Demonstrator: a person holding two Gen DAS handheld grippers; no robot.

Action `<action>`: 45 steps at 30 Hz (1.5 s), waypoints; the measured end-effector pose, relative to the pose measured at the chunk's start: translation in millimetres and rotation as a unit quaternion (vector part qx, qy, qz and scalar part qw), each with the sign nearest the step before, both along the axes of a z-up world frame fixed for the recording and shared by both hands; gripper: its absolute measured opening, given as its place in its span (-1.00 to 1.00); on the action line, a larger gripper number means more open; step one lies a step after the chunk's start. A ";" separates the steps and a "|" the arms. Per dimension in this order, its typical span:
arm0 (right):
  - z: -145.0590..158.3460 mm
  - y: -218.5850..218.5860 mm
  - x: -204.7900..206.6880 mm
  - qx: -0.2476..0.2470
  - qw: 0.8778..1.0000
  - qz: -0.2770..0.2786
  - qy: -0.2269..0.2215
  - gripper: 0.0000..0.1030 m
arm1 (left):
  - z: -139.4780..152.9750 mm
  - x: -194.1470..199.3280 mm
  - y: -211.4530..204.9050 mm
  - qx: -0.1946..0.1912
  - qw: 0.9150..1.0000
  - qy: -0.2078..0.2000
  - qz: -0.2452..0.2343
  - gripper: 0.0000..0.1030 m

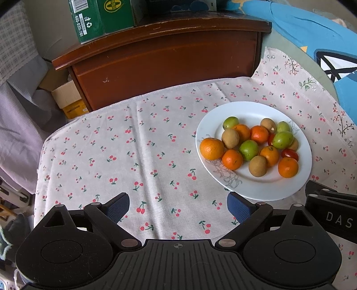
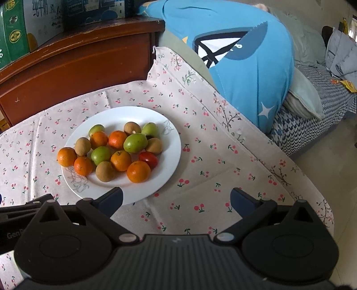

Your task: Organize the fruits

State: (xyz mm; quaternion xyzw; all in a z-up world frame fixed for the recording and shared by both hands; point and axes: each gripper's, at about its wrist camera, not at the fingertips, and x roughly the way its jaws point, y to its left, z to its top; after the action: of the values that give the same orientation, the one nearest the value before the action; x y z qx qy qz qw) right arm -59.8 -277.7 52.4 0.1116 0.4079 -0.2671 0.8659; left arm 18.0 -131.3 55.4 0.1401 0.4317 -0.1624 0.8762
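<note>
A white plate sits on a cherry-print cloth. It holds several mixed fruits: small oranges, green fruits, brown round fruits and red cherry tomatoes. One orange rests on the plate's left rim. My left gripper is open and empty, left of and nearer than the plate. My right gripper is open and empty, at the plate's near right edge.
A dark wooden cabinet stands behind the table with green cartons on top. A blue cushion lies to the right. Cardboard boxes sit on the floor at left.
</note>
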 end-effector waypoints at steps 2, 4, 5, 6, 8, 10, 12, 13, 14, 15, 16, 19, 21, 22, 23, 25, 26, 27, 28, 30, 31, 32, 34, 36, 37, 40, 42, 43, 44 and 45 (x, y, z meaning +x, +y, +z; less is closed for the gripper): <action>-0.8 -0.4 0.9 0.000 1.000 0.000 0.001 0.98 | -0.8 0.8 -0.4 0.002 1.000 0.001 0.001 0.85; -1.9 -0.5 1.8 0.000 1.000 0.001 0.002 0.98 | -1.6 0.9 -0.8 0.006 1.000 0.001 0.002 0.85; -2.6 -0.6 2.2 0.001 1.000 0.001 0.002 0.98 | -1.9 0.9 -0.8 0.008 1.000 0.001 0.002 0.85; -3.3 -0.6 2.5 0.001 1.000 0.002 0.003 0.97 | -2.3 0.9 -1.4 0.010 1.000 0.002 0.002 0.85; -4.0 0.1 2.4 0.001 1.000 0.003 0.004 0.98 | -3.1 0.8 -1.3 0.013 1.000 0.002 0.002 0.85; -4.6 0.3 2.5 0.000 1.000 0.004 0.006 0.98 | -3.5 1.0 -1.4 0.015 1.000 0.002 0.002 0.85; -4.8 0.4 2.5 -0.001 1.000 0.006 0.006 0.97 | -3.2 0.6 -1.5 0.016 1.000 0.001 0.002 0.85; -4.6 0.4 2.4 -0.002 1.000 0.007 0.006 0.98 | -3.1 0.4 -1.2 0.016 1.000 0.000 0.001 0.85; -4.4 0.4 2.3 -0.003 1.000 0.008 0.005 0.97 | -2.9 0.3 -0.9 0.016 1.000 0.000 0.001 0.85; -4.2 0.6 2.2 -0.003 1.000 0.008 0.005 0.98 | -2.8 0.2 -0.3 0.016 1.000 0.000 0.001 0.85; -4.0 0.8 2.1 -0.004 1.000 0.009 0.005 0.97 | -2.8 0.1 0.3 0.016 1.000 0.000 0.001 0.85; -3.4 2.0 1.5 -0.006 1.000 0.013 0.003 0.98 | -2.8 -1.1 2.6 0.016 1.000 0.000 0.003 0.85; -3.0 2.9 1.2 -0.009 1.000 0.017 -0.001 0.97 | -2.5 -2.0 4.6 0.018 1.000 -0.002 0.004 0.85; -2.9 3.7 0.9 -0.010 1.000 0.019 -0.002 0.98 | -2.3 -2.6 5.6 0.019 1.000 -0.003 0.005 0.85; -2.9 4.6 0.7 -0.011 1.000 0.021 -0.005 0.97 | -1.9 -3.1 7.0 0.020 1.000 -0.005 0.006 0.85; -3.2 6.4 0.1 -0.010 1.000 0.025 -0.010 0.98 | -1.3 -4.2 10.9 0.022 1.000 -0.007 0.008 0.85; -3.8 7.5 -0.4 -0.008 0.999 0.028 -0.013 0.98 | -1.3 -5.0 13.2 0.022 1.000 -0.007 0.010 0.85; -4.6 8.2 -0.9 -0.005 0.999 0.031 -0.016 0.98 | -1.4 -6.2 16.6 0.020 1.000 -0.007 0.012 0.85; -5.4 9.5 -1.8 -0.001 0.999 0.036 -0.019 0.98 | -1.9 -7.5 20.0 0.018 1.000 -0.005 0.014 0.85; -7.2 12.1 -4.2 0.008 0.998 0.047 -0.026 0.97 | -3.4 -10.2 28.3 0.011 1.000 0.003 0.020 0.85; -8.4 14.4 -6.3 0.010 0.998 0.053 -0.030 0.97 | -4.0 -11.7 32.1 0.007 1.000 0.009 0.022 0.85; -9.4 16.1 -8.0 0.012 0.998 0.056 -0.032 0.98 | -4.1 -13.5 36.6 0.002 1.000 0.014 0.025 0.85; -12.2 20.7 -12.2 0.015 0.997 0.065 -0.039 0.98 | -2.6 -18.0 45.7 -0.009 0.999 0.020 0.031 0.85; -16.1 26.0 -15.9 0.017 0.996 0.077 -0.045 0.98 | 0.4 -22.3 53.9 -0.018 0.999 0.023 0.036 0.86; -17.8 29.8 -18.1 0.019 0.995 0.081 -0.047 0.98 | 2.4 -24.2 58.1 -0.023 0.999 0.025 0.037 0.86; -25.6 42.0 -25.9 0.023 0.994 0.093 -0.056 0.97 | 9.9 -29.8 70.1 -0.039 0.998 0.023 0.041 0.86; -31.0 51.3 -32.3 0.027 0.993 0.098 -0.065 0.97 | 15.1 -33.0 77.0 -0.046 0.998 0.020 0.044 0.86; -33.9 55.3 -36.0 0.029 0.992 0.099 -0.070 0.98 | 17.5 -34.1 79.9 -0.050 0.998 0.018 0.045 0.86; -37.5 60.1 -39.6 0.034 0.992 0.100 -0.073 0.98 | 19.8 -35.5 83.1 -0.055 0.997 0.017 0.046 0.86; -40.2 63.2 -41.5 0.039 0.991 0.101 -0.072 0.98 | 21.9 -37.2 86.0 -0.059 0.997 0.016 0.047 0.86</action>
State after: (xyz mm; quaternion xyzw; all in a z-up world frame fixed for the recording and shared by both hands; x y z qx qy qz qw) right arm -101.3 -214.5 12.2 0.1226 0.3638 -0.1531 0.9106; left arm -19.2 -45.2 77.3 0.0652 0.4412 -0.1489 0.8826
